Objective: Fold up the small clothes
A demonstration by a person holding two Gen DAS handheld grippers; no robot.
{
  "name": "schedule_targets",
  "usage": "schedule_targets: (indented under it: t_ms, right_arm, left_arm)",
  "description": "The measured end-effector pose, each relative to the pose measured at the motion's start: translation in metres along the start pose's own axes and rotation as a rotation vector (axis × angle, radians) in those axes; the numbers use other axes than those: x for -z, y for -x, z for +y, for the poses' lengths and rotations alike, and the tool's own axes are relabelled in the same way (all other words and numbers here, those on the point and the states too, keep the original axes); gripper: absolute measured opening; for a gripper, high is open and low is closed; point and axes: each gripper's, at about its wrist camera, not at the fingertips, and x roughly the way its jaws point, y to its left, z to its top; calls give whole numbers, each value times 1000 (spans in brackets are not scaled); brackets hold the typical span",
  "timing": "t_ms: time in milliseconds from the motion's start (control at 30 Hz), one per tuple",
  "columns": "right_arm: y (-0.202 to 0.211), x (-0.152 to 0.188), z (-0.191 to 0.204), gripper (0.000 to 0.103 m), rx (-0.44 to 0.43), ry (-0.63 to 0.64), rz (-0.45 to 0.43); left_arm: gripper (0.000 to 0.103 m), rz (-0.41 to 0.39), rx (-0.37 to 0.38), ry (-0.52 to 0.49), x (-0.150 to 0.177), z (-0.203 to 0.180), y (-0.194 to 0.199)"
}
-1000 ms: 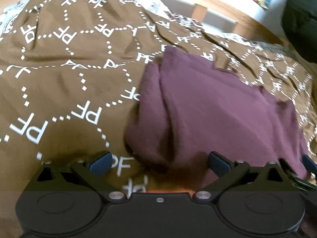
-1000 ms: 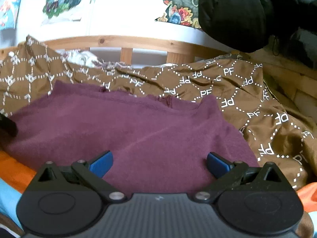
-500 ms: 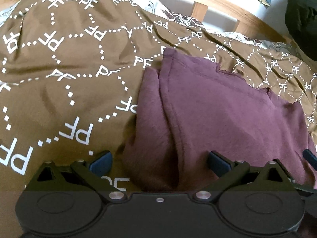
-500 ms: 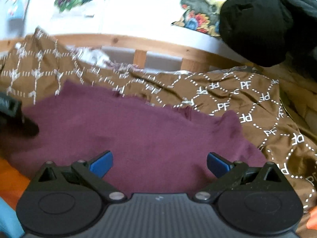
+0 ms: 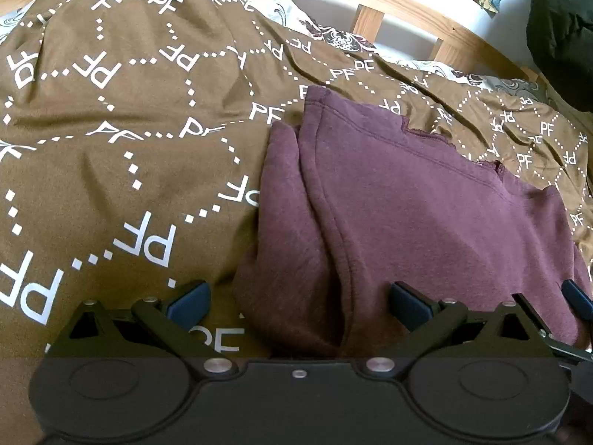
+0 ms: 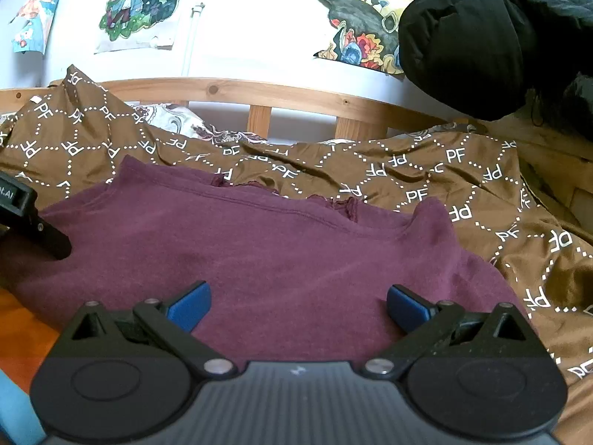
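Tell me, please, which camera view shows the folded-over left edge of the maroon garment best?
The left wrist view: the maroon garment has its doubled edge running up between the open fingers of the left gripper. The right wrist view shows only its flat top and frayed neckline.

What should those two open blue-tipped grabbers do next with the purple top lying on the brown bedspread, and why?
Probably lower and close the left gripper on the bunched left edge of the maroon fleece top. That side lies in loose ridges on the brown patterned bedspread, both grippers are open and empty, and the right gripper hovers over flatter cloth.
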Motion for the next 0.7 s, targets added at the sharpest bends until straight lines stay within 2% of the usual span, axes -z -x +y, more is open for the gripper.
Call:
schedule_targets:
  t_ms: [500, 533, 600, 700]
  right_arm:
    - [0, 1, -1, 103, -4, -4, 0]
    - [0, 1, -1, 103, -4, -5, 0]
    - [0, 1, -2, 103, -6, -7, -3]
    - [0, 1, -1, 103, -6, -12, -3]
  left_arm:
    - [102, 33, -12, 26, -5, -1, 2]
    - [100, 31, -12, 30, -6, 0, 3]
    - [89, 24, -6, 39, -6, -1, 6]
    - [80, 25, -3, 27, -7, -6, 12]
